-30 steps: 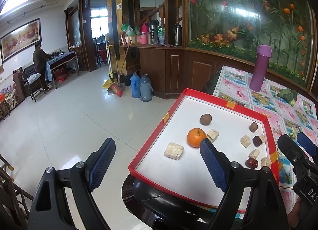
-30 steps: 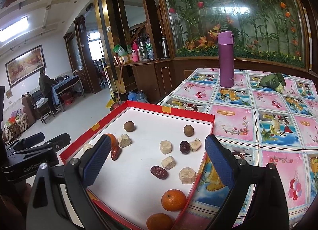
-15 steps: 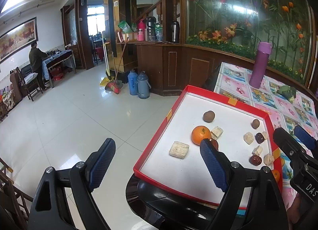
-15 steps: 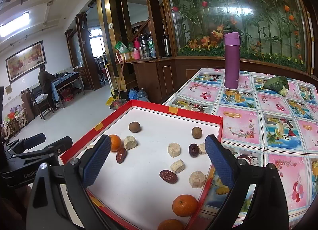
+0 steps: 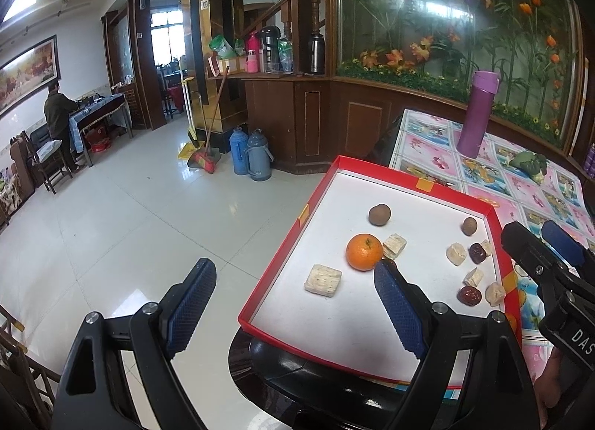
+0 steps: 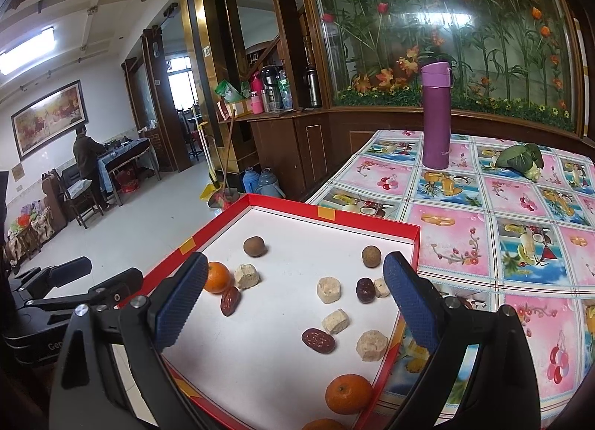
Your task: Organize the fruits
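Note:
A red-rimmed white tray (image 5: 321, 190) (image 6: 293, 204) sits at the table's corner and holds loose fruit. In the left wrist view an orange (image 5: 364, 252) lies mid-tray beside pale cubes (image 5: 322, 279), brown round fruits (image 5: 379, 214) and red dates (image 5: 469, 295). My left gripper (image 5: 295, 309) hovers open over the tray's near left edge, holding nothing. In the right wrist view my right gripper (image 6: 293, 296) is open above the tray, with dates (image 6: 318, 340), pale cubes (image 6: 328, 290) and an orange (image 6: 348, 393) below it. A second orange (image 6: 216, 277) lies by its left finger.
A purple flask (image 6: 436, 115) and a green vegetable (image 6: 520, 158) stand on the patterned tablecloth (image 6: 520, 229) behind the tray. Tiled floor (image 5: 130, 229) drops away to the left, with two thermos jugs (image 5: 253, 156). A person (image 5: 57, 114) stands far off by a table.
Both grippers have drawn back and risen a little, so the tray sits slightly further off in each view. The fruit has not moved and both grippers stay open.

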A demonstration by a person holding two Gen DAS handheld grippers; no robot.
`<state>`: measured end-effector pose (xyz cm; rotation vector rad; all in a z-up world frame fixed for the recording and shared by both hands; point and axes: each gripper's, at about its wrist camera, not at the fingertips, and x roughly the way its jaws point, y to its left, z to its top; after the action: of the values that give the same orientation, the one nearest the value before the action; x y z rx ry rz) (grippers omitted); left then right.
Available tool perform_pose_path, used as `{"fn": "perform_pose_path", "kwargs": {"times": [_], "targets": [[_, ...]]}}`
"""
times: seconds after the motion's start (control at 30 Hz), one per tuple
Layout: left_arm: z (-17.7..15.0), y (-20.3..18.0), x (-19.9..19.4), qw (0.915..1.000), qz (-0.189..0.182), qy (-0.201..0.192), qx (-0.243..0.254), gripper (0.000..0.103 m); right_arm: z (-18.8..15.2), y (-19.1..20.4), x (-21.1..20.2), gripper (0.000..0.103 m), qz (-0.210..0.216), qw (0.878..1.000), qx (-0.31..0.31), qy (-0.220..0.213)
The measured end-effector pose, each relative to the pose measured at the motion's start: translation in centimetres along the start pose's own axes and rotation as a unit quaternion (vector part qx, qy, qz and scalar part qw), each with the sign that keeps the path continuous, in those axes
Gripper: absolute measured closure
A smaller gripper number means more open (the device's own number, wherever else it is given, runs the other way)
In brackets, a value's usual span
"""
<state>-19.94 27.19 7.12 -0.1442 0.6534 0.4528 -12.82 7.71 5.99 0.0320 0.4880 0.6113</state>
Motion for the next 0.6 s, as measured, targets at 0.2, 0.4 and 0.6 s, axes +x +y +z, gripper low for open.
{"fn": "perform_pose_path", "kwargs": {"times": [0.2, 0.4, 0.6], "targets": [[0.0, -0.6, 0.2, 0.9998, -0.012, 0.014, 0.001, 0.016, 0.2, -0.2, 0.1, 0.008, 0.001, 1.000, 0.004, -0.001], [0.1, -1.6, 0.1, 0.9996, -0.016, 0.013, 0.018, 0.016, 0.6, -1.2, -0.1, 0.008, -0.001, 1.000, 0.011, -0.005], [0.3, -2.5, 0.4, 0.9994, -0.007, 0.010, 0.034, 0.016, 0.0, -2.5, -0.5, 0.008, -0.008, 1.000, 0.030, -0.002]]}}
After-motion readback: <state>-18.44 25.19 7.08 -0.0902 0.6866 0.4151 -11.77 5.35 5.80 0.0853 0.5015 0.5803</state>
